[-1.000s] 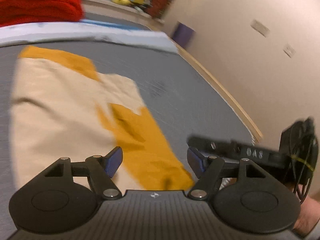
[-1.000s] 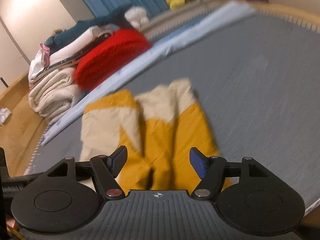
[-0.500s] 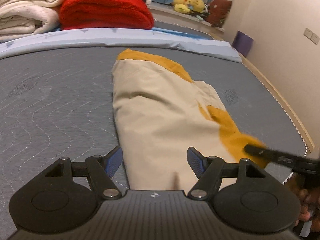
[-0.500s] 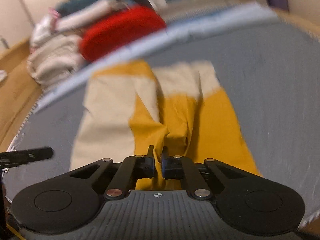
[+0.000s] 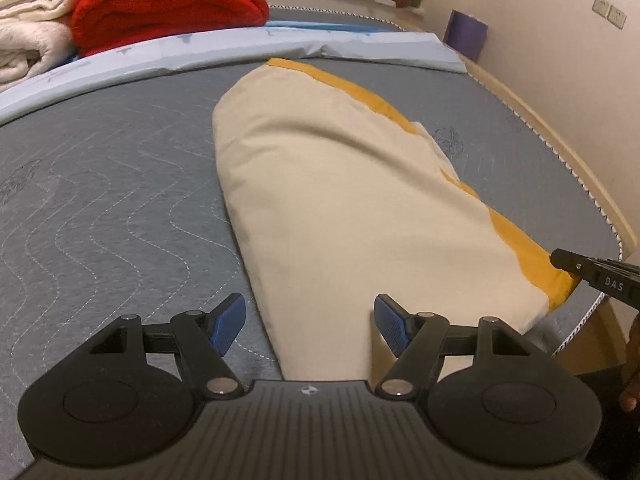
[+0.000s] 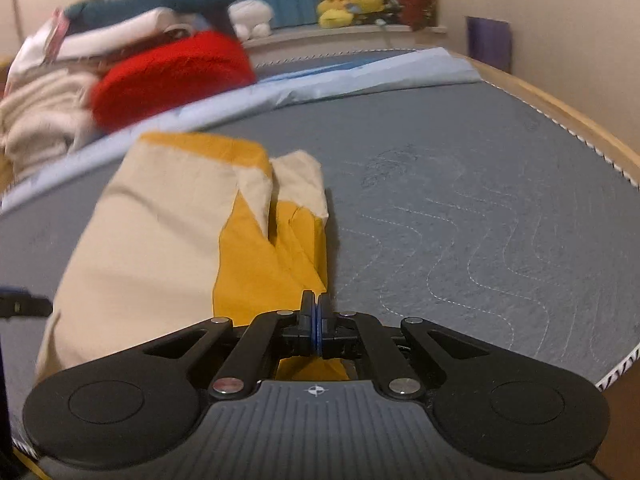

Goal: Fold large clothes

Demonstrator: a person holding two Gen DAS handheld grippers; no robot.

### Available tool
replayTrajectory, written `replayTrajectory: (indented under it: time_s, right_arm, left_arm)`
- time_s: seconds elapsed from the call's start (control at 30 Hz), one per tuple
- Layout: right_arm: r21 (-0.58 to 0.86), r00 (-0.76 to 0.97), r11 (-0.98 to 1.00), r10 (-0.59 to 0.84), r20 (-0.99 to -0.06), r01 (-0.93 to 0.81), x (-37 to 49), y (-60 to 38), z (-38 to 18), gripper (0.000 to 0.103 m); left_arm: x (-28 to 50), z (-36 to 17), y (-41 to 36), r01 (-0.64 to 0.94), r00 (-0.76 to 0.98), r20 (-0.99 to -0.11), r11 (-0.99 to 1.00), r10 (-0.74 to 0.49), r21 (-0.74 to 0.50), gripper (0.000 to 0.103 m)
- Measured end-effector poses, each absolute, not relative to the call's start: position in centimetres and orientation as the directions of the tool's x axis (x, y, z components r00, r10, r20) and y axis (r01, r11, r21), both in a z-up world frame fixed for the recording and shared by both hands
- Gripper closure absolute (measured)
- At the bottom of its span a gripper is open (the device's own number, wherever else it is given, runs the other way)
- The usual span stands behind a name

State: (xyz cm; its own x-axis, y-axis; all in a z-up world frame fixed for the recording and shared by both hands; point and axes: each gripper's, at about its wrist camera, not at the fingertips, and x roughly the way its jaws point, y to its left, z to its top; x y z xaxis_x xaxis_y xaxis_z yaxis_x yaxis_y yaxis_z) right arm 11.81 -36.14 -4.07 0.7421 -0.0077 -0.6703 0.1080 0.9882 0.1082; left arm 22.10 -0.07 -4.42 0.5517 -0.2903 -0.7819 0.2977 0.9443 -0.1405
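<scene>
Garment [image 5: 340,208] in cream and mustard lay lengthwise on grey quilted mattress [image 5: 100,200], left gripper [image 5: 308,320] hovered with jaws wide over its near cream end, right gripper [image 6: 316,320] had just closed, pinched tight on mustard edge, red blanket [image 5: 168,4] stacked beyond.

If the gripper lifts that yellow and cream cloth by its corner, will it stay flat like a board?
Probably not. The cloth lies in soft folds on the mattress, so it would likely droop and hang. The right gripper is pinched on only one yellow edge, so the rest would probably trail. It looks thin, so likely light.
</scene>
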Motion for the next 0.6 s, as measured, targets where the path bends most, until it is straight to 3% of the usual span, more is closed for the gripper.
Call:
replayTrajectory:
  time_s: [0.13, 0.33, 0.53, 0.6]
  right_arm:
    - [0.11, 0.739, 0.987, -0.015, -0.673, 0.12, 11.7, -36.6, -3.8, 0.103]
    - [0.082, 0.533, 0.981, -0.023, -0.846, 0.174, 13.0, -36.4, -7.7, 0.103]
    - [0.02, 0.533, 0.989, -0.063, -0.844, 0.148, 13.0, -35.5, -7.6, 0.103]
    - [-0.055, 0.544, 0.99, -0.119, -0.83, 0.133, 12.9, -34.7, -7.4, 0.103]
  left_arm:
    - [22.8, -4.3, 0.5, 0.279, 0.556, -0.769, 0.943, -0.315, -0.183, 0.027]
    - [23.8, -8.6, -0.5, 0.309, 0.407, -0.89, 0.948, -0.207, -0.08, 0.025]
    - [22.9, -6.5, -0.6, 0.378, 0.443, -0.859, 0.922, -0.257, -0.081, 0.026]
    - [23.2, -8.6, -0.5, 0.373, 0.384, -0.9, 0.926, -0.205, -0.052, 0.029]
